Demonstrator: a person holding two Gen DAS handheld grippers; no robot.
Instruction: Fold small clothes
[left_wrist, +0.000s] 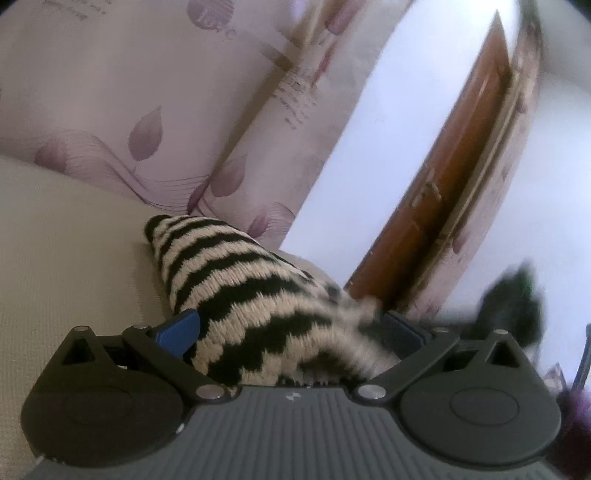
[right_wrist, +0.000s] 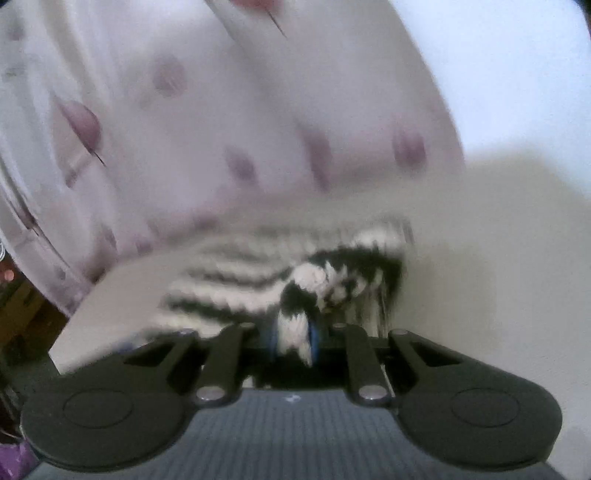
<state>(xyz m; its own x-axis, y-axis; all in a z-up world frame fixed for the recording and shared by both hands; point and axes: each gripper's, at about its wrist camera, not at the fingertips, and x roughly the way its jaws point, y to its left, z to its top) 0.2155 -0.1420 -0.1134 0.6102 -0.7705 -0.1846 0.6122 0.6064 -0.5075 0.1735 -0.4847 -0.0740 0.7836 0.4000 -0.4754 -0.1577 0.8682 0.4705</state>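
A small black-and-cream striped knit garment (left_wrist: 236, 280) lies on a pale beige surface (left_wrist: 66, 240). In the left wrist view my left gripper (left_wrist: 290, 330) stands wide open, and the knit lies between its blue fingers (left_wrist: 177, 330) without being pinched. In the right wrist view, which is blurred, my right gripper (right_wrist: 293, 338) is shut on a corner of the striped garment (right_wrist: 295, 332). The rest of the garment (right_wrist: 266, 269) spreads ahead over the beige surface (right_wrist: 480, 258).
A wall with lilac leaf-patterned wallpaper (left_wrist: 122, 92) rises right behind the surface. A brown wooden door (left_wrist: 454, 192) stands to the right. A dark blurred object (left_wrist: 513, 310) sits at the right. The surface's left edge (right_wrist: 74, 317) drops to a dark floor.
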